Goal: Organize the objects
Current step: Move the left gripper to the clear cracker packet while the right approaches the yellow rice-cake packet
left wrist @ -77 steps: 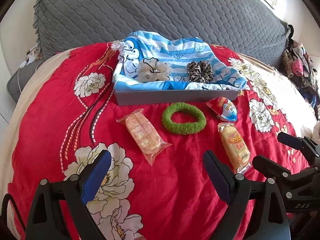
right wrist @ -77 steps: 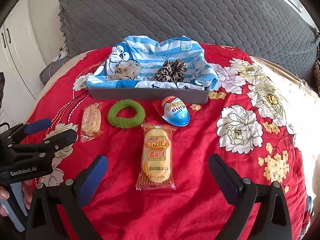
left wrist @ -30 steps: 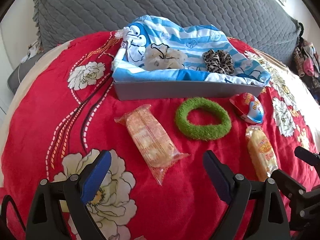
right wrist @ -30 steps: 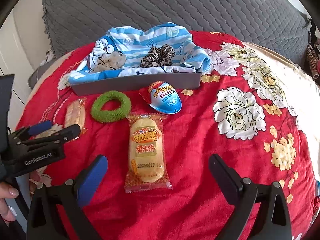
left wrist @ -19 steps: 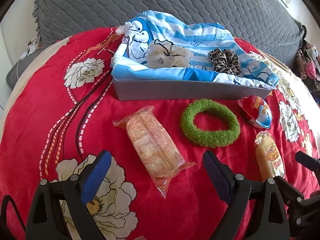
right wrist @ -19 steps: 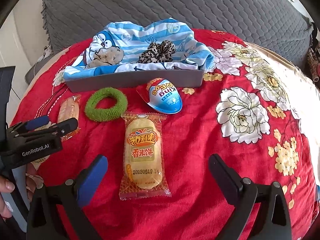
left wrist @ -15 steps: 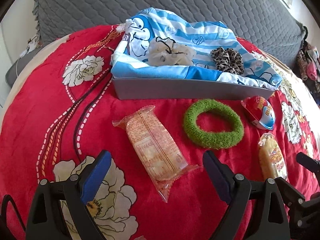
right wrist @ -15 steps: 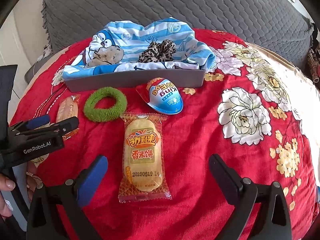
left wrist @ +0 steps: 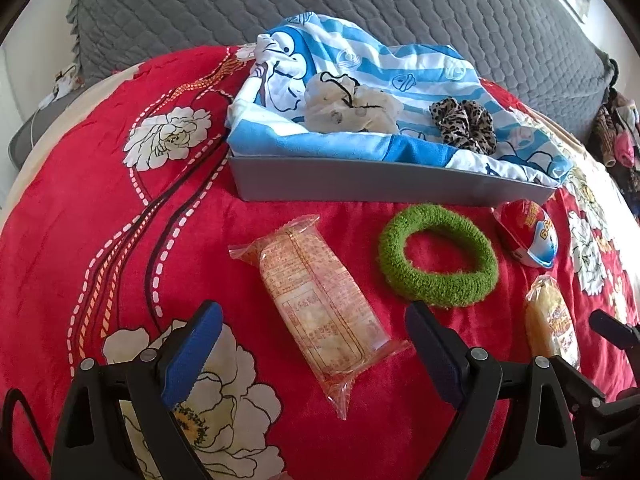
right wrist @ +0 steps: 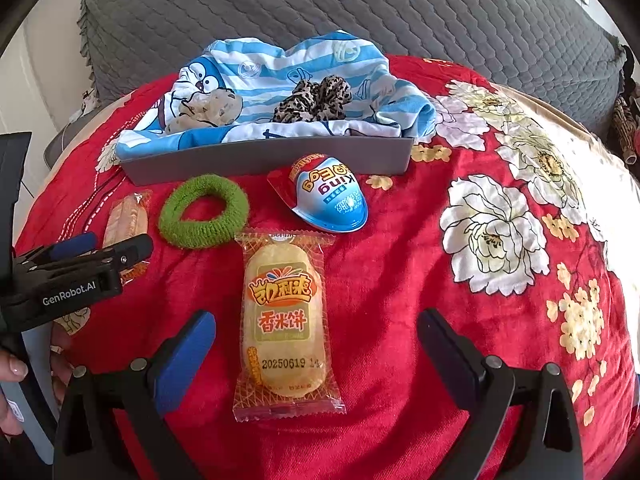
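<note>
On the red floral blanket lie a clear-wrapped rice cracker (left wrist: 320, 300), a green scrunchie (left wrist: 438, 255), a red and blue King Egg (right wrist: 330, 194) and a yellow rice cracker pack (right wrist: 285, 316). Behind them stands a grey tray (left wrist: 380, 190) lined with blue striped cloth, holding a cream scrunchie (left wrist: 348, 104) and a leopard scrunchie (left wrist: 464, 122). My left gripper (left wrist: 314, 340) is open, its fingers either side of the clear-wrapped cracker's near end. My right gripper (right wrist: 316, 340) is open, straddling the yellow pack's near end.
A grey quilted pillow (left wrist: 360, 4) runs along the back. The blanket (right wrist: 500, 240) slopes off to the right, where clothes (left wrist: 616, 136) lie by the pillow. The left gripper's body (right wrist: 72, 276) shows at the left of the right wrist view.
Both grippers have moved forward and lower toward the snacks. The left now frames the clear-wrapped cracker, the right frames the yellow pack. Both stayed open; nothing was picked up.
</note>
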Demonstrator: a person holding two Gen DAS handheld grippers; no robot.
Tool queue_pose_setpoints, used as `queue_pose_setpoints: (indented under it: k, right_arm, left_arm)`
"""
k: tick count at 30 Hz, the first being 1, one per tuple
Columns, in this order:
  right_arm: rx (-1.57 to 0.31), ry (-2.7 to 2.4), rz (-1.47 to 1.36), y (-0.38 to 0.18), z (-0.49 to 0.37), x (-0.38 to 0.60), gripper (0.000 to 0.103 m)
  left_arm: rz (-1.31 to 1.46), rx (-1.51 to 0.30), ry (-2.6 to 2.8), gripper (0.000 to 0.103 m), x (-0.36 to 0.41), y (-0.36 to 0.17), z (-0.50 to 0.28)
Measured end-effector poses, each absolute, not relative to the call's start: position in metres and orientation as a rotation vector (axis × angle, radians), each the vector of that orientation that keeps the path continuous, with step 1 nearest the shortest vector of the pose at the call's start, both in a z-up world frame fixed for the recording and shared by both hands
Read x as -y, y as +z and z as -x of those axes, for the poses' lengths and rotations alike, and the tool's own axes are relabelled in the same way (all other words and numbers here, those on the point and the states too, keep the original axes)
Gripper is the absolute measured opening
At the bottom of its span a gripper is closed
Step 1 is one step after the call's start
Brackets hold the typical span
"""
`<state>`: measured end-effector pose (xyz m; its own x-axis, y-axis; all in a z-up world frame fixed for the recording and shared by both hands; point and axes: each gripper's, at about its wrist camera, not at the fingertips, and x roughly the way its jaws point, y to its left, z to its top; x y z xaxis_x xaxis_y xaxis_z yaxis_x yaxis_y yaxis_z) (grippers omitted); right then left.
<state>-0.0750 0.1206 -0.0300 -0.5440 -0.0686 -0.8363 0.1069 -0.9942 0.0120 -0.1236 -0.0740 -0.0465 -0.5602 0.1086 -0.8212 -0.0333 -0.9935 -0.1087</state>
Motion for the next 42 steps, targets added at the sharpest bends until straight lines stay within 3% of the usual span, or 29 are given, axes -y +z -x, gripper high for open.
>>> queue_pose_setpoints:
  k: [42]
  right_arm:
    - [-0.017, -2.677, -1.473, -0.046, 0.094, -0.115, 0.102]
  left_arm:
    - [1.457, 0.124, 2.688, 0.093, 0.076, -0.064, 0.135]
